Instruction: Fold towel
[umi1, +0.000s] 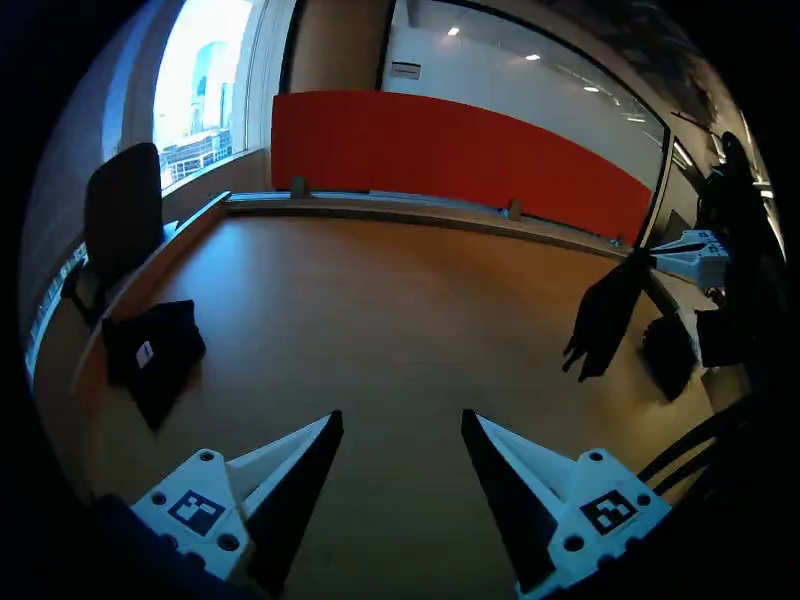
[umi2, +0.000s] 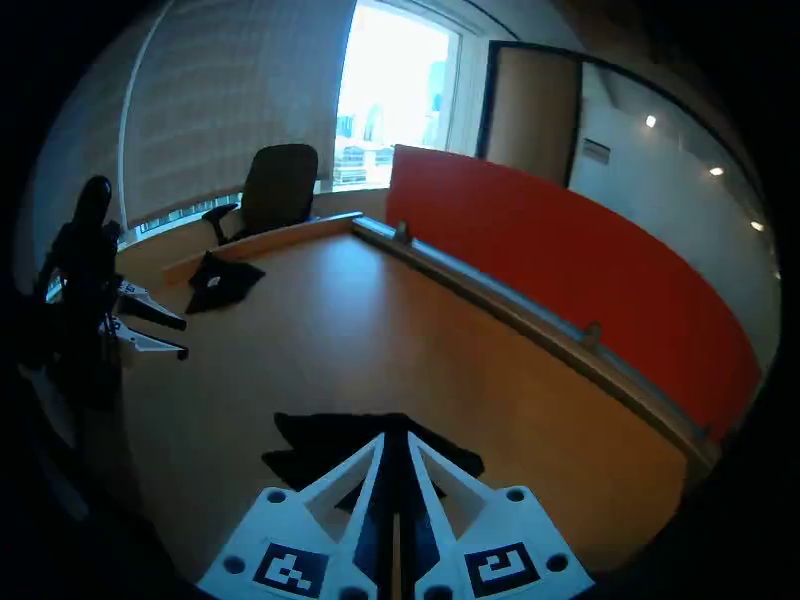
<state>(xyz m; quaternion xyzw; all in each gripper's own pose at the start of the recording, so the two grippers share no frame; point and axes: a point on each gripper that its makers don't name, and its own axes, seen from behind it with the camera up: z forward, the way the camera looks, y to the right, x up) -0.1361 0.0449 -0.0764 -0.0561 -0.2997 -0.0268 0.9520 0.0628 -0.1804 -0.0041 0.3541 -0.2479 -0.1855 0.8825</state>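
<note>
My right hand-held gripper (umi2: 396, 440) is clamped on the dark, limp cloth towel (umi1: 603, 318), which hangs from it over the wooden surface (umi1: 400, 320). My left hand-held gripper (umi1: 401, 415) stands apart, empty. I judge the folding is not yet begun.

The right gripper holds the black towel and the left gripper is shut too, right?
No. The left gripper is open, fingers apart over the desk, as the left gripper view shows. The right gripper does hold the black towel.
</note>
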